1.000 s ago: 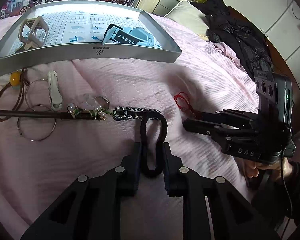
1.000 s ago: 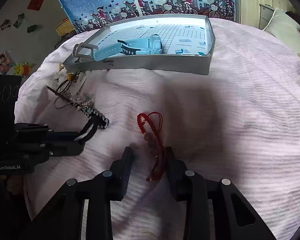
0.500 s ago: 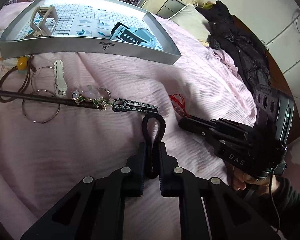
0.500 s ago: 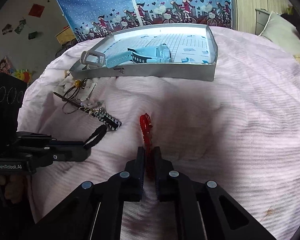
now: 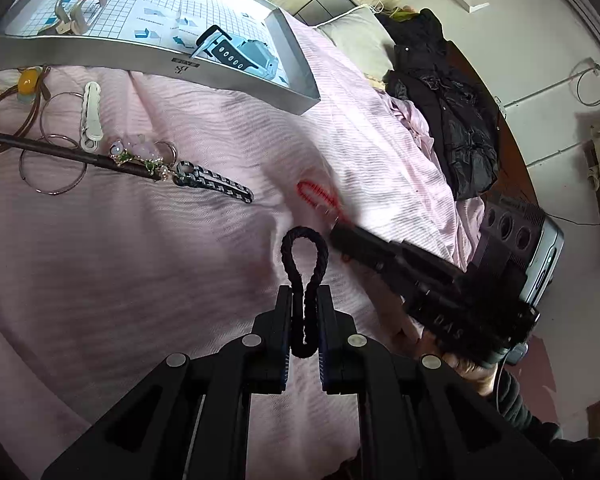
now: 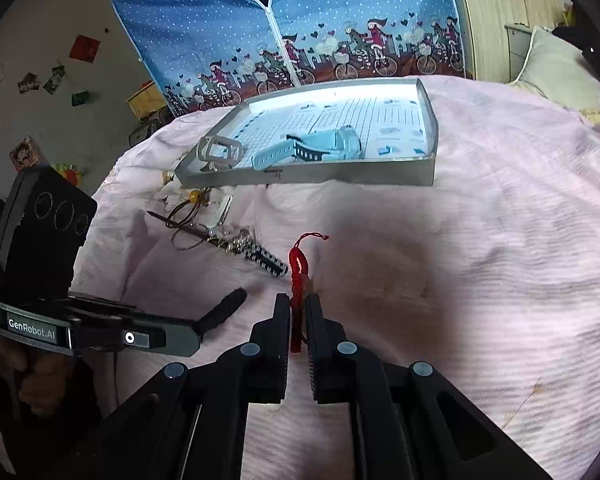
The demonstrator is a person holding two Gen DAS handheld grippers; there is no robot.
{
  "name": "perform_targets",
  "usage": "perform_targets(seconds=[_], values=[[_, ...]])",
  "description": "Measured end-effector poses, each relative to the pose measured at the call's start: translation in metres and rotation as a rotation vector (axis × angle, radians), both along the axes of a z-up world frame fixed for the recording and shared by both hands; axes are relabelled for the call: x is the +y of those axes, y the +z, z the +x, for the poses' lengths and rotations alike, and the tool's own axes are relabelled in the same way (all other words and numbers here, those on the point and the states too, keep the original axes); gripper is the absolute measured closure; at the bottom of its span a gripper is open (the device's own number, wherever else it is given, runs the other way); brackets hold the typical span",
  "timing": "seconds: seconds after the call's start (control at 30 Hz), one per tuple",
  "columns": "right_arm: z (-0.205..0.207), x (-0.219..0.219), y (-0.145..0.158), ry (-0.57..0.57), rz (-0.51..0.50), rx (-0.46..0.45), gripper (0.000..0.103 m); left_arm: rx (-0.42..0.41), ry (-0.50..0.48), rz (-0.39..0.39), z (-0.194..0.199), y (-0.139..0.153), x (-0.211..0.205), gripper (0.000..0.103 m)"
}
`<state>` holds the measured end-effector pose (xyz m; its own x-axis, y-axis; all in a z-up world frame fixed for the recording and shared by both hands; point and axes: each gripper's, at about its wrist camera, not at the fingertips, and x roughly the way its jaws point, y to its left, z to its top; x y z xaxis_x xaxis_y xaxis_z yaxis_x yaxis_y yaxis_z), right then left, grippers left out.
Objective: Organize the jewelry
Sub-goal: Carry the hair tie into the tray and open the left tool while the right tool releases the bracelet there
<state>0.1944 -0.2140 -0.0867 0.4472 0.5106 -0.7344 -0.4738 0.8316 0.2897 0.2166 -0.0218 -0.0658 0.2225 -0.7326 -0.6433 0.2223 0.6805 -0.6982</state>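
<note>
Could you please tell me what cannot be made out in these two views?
- Left wrist view: the red bracelet is motion-blurred, its lower end hidden behind the right gripper.
- Right wrist view: the black cord loop shows only edge-on.
- Tray logo: too small.

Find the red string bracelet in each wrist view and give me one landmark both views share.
Left wrist view: red string bracelet right of centre, blurred, at the right gripper's tip.
Right wrist view: red string bracelet at centre, pinched upright between the right gripper's fingers.
Shared landmark: the silver tray on the pink bedspread, beyond the bracelet.
</note>
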Motion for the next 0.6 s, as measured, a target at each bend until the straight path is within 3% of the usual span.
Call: perform_targets(seconds=[0.23, 0.33, 0.5, 0.6], values=[[-0.01, 0.017, -0.003, 0.033, -0.021, -0.028, 0.095, -0.058, 0.048, 0.01, -0.008, 0.01, 0.008, 0.094], [-0.009, 0.013, -0.001, 0.013, 0.005, -0.047, 0.095, -0.12, 0.092, 0.037, -0.01, 0.018, 0.013, 0.094], [-0.004, 0.01, 0.009, -0.025, 0.052, -0.125, 0.095, -0.298, 0.247, 0.179, -0.015, 0.033, 0.024, 0.094], [0.001, 0.008, 0.015, -0.036, 0.079, -0.148, 0.095, -0.363, 0.325, 0.224, -0.019, 0.04, 0.036, 0.094]])
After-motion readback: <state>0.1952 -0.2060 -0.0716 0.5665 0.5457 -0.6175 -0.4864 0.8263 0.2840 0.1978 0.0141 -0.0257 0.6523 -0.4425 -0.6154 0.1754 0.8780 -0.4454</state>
